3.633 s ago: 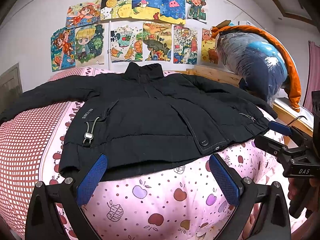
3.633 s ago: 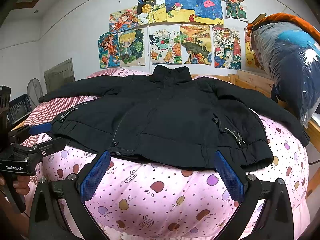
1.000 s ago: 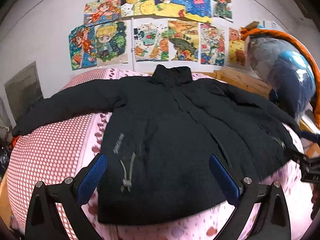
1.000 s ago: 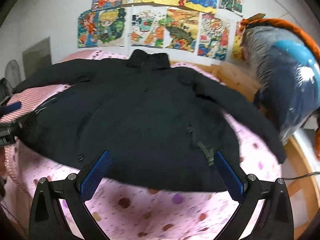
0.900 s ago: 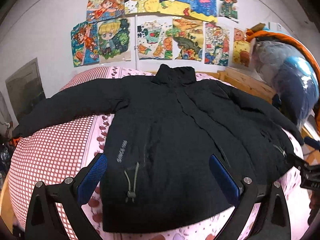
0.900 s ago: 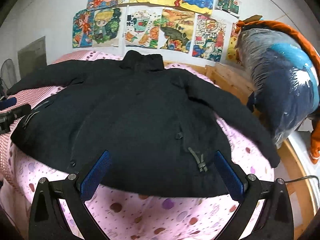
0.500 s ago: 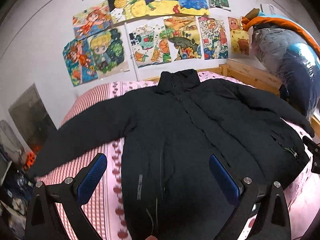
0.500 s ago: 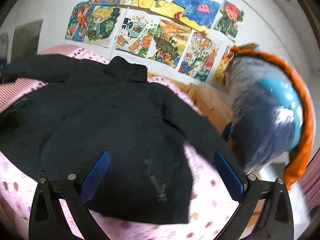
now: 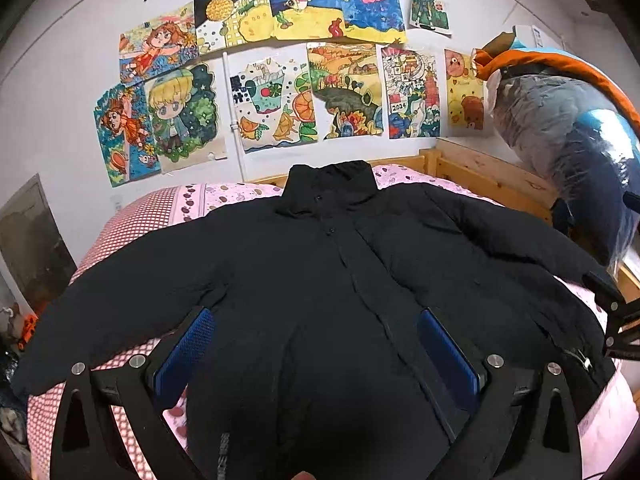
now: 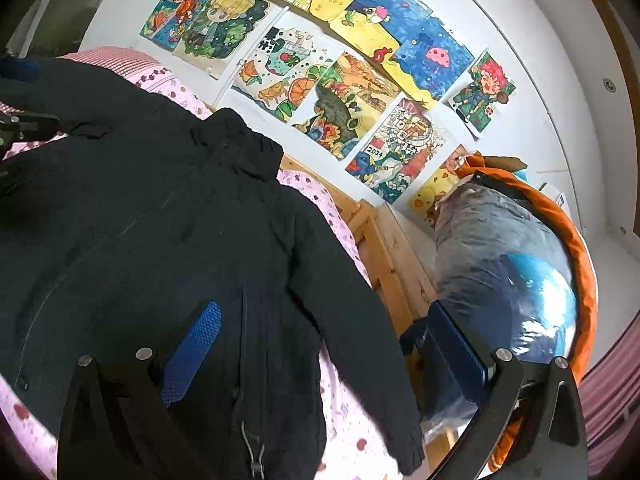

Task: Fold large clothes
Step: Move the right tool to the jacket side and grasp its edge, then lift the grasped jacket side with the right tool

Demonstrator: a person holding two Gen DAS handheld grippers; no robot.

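While the black jacket lies front-up across the pink bed — sleeves spread left and right, collar at the far end — the left gripper and right gripper hover over it, jaws wide apart, holding nothing.

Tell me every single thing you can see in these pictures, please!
jacket: one, black, spread flat on the bed, sleeves out
bed cover: one, pink with fruit print, under the jacket
bed frame: one, wooden, beside the wall
drawings: many, colourful, stuck on the white wall
bagged bundle: one, blue and orange, right of the bed
left gripper: one, black with blue pads, open above the jacket
right gripper: one, black with blue pads, open above the right sleeve
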